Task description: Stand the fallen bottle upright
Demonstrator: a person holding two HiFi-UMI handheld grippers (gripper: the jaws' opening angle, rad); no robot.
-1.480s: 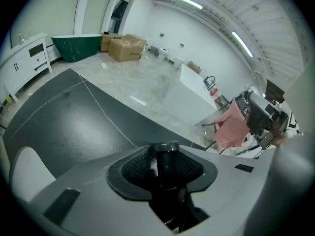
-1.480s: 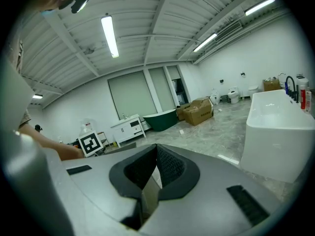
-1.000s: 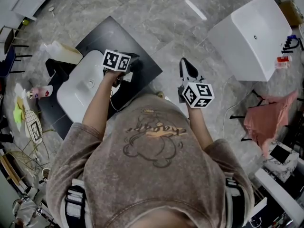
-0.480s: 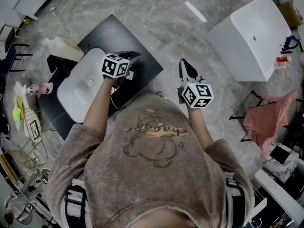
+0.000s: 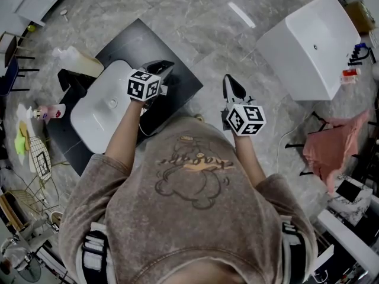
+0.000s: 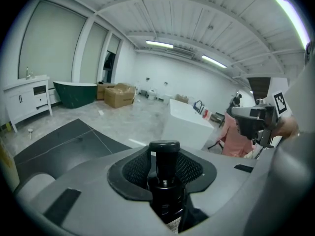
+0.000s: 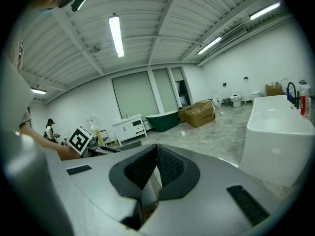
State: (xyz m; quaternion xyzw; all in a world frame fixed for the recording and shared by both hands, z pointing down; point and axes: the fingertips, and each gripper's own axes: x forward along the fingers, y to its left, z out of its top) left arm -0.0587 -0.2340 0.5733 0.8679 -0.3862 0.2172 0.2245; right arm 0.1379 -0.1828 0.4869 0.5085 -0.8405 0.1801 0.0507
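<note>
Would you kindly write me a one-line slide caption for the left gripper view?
Left gripper clamped on the neck of a black capped bottle, white bathtub on the floor beyond.

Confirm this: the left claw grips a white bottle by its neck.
Not white: the bottle in the left claw is black. The left gripper view shows it, gripped by its neck.

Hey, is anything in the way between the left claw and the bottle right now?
Nothing visible. The black bottle sits gripped between the jaws of the left claw, with its cap poking out past them.
</note>
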